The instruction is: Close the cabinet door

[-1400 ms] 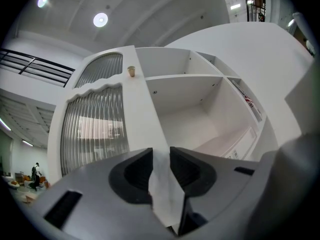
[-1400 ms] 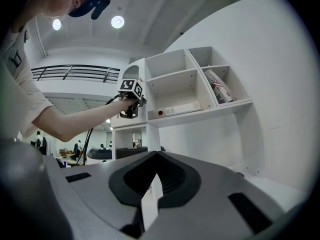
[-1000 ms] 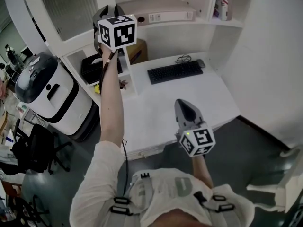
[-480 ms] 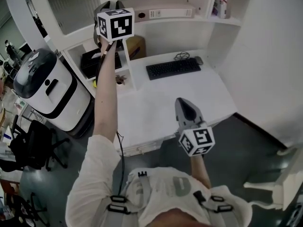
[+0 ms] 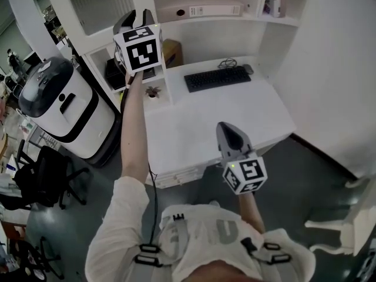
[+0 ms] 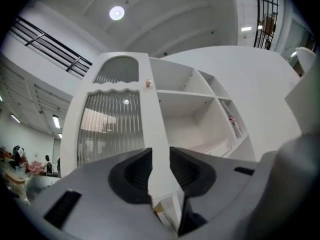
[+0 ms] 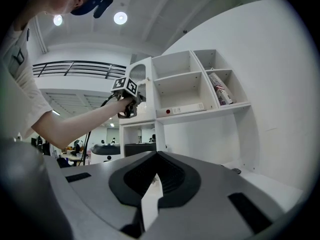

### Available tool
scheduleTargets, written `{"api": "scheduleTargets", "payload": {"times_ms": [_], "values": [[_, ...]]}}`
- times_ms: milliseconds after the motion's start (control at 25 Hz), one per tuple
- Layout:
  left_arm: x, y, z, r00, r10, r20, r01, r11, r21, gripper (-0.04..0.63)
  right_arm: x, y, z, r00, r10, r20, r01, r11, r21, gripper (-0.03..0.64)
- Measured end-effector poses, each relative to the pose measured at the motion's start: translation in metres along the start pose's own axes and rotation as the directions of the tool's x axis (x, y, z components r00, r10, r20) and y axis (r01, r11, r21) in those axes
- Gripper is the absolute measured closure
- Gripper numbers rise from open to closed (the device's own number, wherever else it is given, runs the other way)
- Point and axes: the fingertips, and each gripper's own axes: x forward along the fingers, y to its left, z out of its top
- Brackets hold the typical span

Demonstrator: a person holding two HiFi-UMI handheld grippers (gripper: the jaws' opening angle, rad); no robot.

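left gripper [image 6: 160, 170]: clamped on door [image 6: 154, 119] edge, door open beside shelves [image 6: 192, 109] | right gripper [image 5: 230, 137]: jaws together, empty | risk: edge may slip from pads, or jaws get pinched against frame

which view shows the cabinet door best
Left gripper view: the cabinet door is close, ribbed glass and frame clear. Head view crops it at the top; right gripper view shows it small, far off.
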Motion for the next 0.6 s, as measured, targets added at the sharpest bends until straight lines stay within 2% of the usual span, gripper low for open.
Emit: {"api": "scheduleTargets", "payload": {"times_ms": [240,440,600], "values": [[-0.079,0.002,0.008,0.995,-0.023,0.095,0.022,1.000,0.012,0.502,0.001,0.028,-0.002,0.999,0.039,-0.002,-0.039,0.999,-0.015,0.615],[-0.153,0.001,-0.011,0.989,0.009,0.148,-0.018,0.998,0.062,0.565,0.001,0.038,-0.011,0.999,0.045,-0.020,-0.046,0.999,-0.011,0.615],[-0.191,-0.011,-0.032,0.986,0.010,0.168,-0.017,0.999,0.041,0.586,0.005,0.039,-0.014,0.999,0.040,-0.020,-0.040,0.999,-0.004,0.615]]}}
